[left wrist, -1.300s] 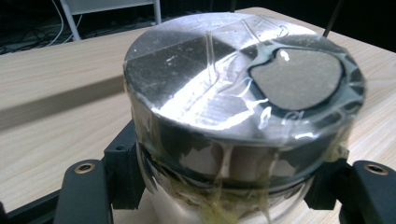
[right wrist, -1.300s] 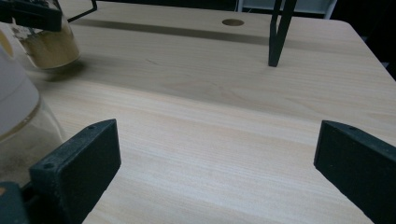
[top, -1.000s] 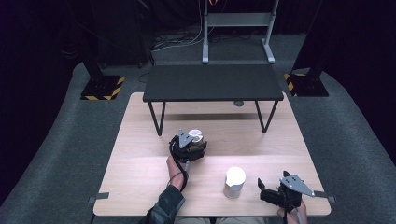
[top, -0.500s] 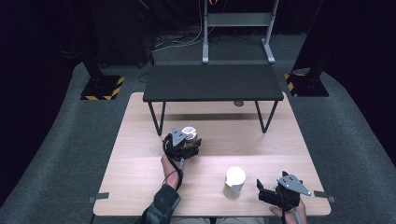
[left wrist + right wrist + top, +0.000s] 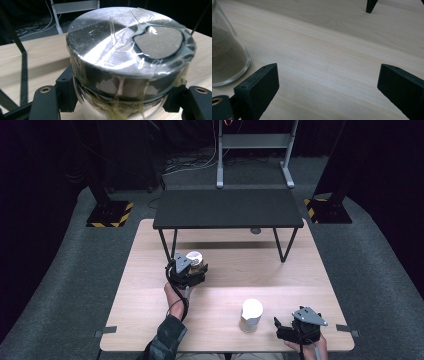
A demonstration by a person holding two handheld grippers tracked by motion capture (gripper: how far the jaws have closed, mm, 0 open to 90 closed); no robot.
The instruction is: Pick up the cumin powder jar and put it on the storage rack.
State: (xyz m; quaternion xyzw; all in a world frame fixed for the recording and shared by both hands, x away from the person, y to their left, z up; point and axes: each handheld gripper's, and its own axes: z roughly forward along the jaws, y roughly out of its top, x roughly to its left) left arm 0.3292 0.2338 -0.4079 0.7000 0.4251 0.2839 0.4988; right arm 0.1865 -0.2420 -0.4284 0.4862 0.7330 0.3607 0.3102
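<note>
A clear jar point(image 5: 130, 62) with a shiny metal lid under wrinkled clear film sits between the two black jaws of my left gripper point(image 5: 122, 100), which is shut on it. In the high view this jar point(image 5: 194, 257) is at the table's left middle, held by the left gripper point(image 5: 191, 271). A glass point(image 5: 251, 315) stands near the front edge; the right gripper view shows the glass point(image 5: 224, 55) part full of brownish powder. My right gripper point(image 5: 281, 330) rests to its right, and in its own view the right gripper point(image 5: 327, 85) is wide open over bare wood.
A low black side table point(image 5: 227, 207) on thin legs stands on the back half of the wooden table point(image 5: 300, 285). One of its legs point(image 5: 370, 5) is ahead of the right gripper. A metal stand point(image 5: 252, 150) and cables lie on the floor behind.
My left gripper has carried the jar a little to the left. The right gripper and the glass have stayed where they were.
</note>
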